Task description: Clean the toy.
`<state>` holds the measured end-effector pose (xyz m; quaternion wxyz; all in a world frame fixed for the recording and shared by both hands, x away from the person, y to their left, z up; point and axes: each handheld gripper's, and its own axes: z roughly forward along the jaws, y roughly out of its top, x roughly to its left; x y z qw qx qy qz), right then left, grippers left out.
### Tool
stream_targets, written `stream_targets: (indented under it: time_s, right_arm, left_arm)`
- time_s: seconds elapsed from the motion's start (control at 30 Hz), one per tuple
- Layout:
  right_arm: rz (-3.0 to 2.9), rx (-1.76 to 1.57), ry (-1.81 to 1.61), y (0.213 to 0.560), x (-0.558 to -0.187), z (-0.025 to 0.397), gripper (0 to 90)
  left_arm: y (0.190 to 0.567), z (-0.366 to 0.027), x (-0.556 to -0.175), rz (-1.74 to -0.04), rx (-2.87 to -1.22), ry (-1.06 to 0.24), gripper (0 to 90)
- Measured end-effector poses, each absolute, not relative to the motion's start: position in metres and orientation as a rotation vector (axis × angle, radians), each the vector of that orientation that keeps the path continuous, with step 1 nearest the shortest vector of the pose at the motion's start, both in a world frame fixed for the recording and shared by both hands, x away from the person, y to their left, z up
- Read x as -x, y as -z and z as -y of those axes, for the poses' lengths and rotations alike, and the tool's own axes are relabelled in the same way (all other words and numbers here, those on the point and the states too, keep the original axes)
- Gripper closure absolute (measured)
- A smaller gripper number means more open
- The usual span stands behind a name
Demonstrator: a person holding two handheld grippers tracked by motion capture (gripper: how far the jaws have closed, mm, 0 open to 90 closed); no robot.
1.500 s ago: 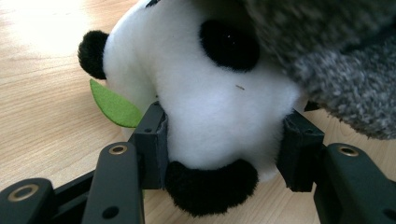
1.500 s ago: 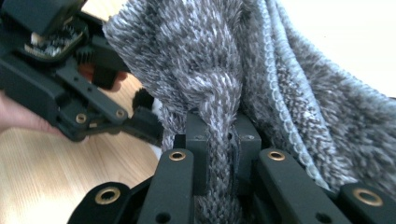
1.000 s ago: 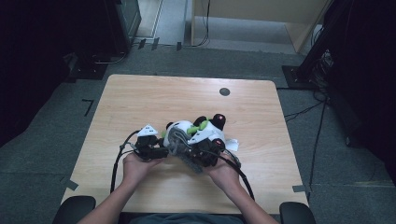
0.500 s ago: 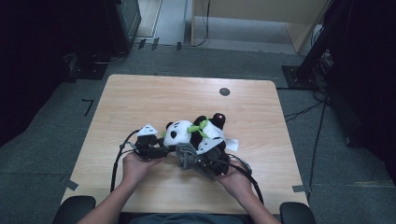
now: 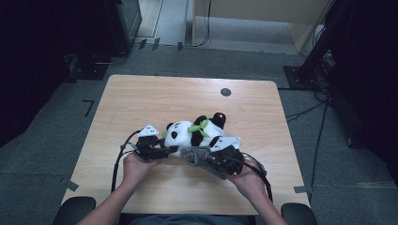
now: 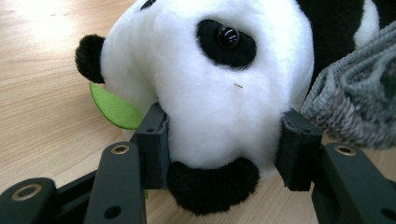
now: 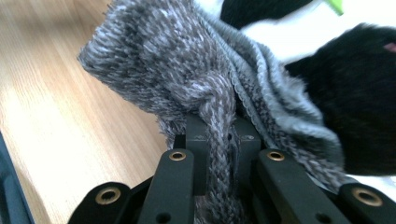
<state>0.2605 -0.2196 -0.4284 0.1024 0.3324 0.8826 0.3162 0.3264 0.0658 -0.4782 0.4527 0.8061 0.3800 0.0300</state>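
Observation:
A black-and-white panda plush (image 5: 185, 133) with a green scarf (image 5: 199, 126) lies on its side in the middle of the wooden table (image 5: 164, 98). My left gripper (image 5: 170, 149) is shut on the panda's head (image 6: 210, 84), one pad pressing into the white fur on each side; a green leaf (image 6: 114, 107) sticks out beside it. A grey knitted cloth (image 5: 195, 155) lies against the panda's front. My right gripper (image 5: 212, 160) is shut on a fold of that knitted cloth (image 7: 177, 60), with the panda's black fur (image 7: 345, 107) just behind.
A small black round disc (image 5: 225, 92) is set in the table near its far edge. Cables trail from both grippers toward the front edge. Dark cabinets and floor cables surround the table; chair armrests (image 5: 75, 208) sit at the bottom.
The panda has gone from bunched up to lying stretched out toward the right. My right hand has dropped back toward the front edge with the grey cloth. The left gripper has barely moved.

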Motion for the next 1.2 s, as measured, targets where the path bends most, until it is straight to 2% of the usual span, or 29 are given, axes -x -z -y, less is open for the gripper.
stream_targets:
  time_s: [0.63,1.2]
  right_arm:
    - [-2.476,-1.038,-1.029,0.392,-0.264,0.253,81.8]
    - [-2.329,-1.177,-1.225,0.371,-0.286,0.29,81.6]
  left_arm:
    - [0.478,-0.065,-0.326,-0.946,-1.982,-0.067,46.5]
    - [0.476,-0.066,-0.326,-0.954,-1.985,-0.08,46.5]
